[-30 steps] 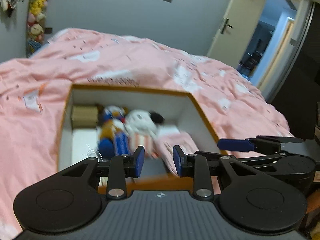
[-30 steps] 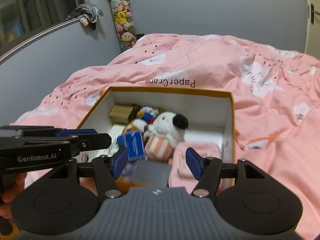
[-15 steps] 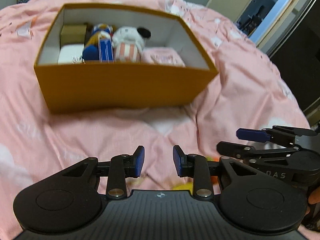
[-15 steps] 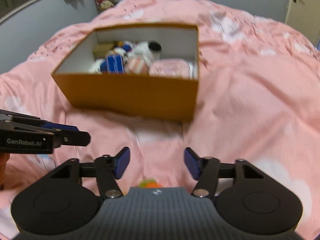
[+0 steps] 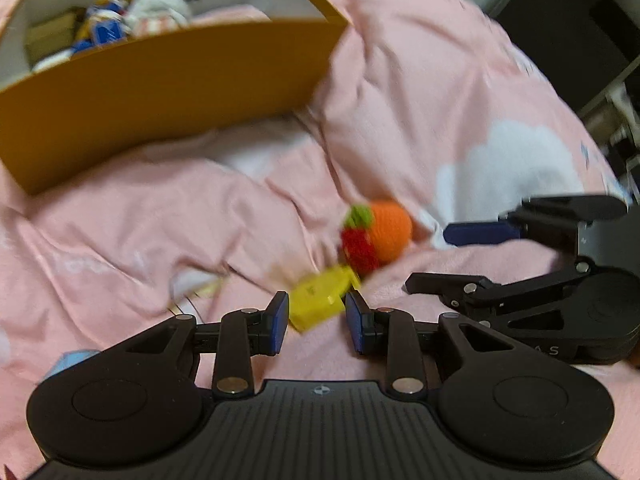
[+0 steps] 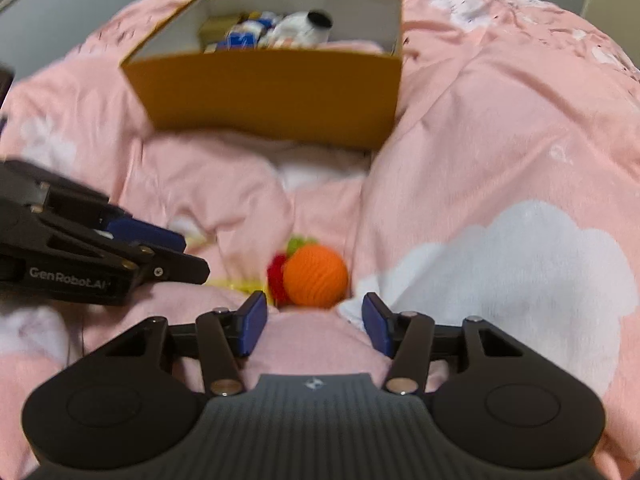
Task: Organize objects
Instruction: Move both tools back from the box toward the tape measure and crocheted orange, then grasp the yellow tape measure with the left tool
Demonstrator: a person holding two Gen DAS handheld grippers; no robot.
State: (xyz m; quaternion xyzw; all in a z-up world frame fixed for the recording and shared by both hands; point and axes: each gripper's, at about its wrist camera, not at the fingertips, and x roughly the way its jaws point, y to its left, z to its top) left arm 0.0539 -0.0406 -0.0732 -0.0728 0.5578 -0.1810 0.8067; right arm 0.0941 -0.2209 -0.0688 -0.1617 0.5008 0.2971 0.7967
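Left gripper (image 5: 316, 322) is hovering part-open and empty over a yellow block (image 5: 320, 300) lying on the pink duvet (image 5: 120, 232). Right gripper (image 6: 314, 322), jaws just narrowing, is holding nothing; the crocheted orange (image 6: 316, 276) is lying just ahead. Farther off, the orange box (image 6: 272, 92) of plush toys (image 6: 304, 28) is resting mid-duvet.

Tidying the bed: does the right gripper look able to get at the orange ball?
Probably yes. The right gripper is open, the orange ball lies just ahead of its fingertips on the duvet, and nothing stands between them.
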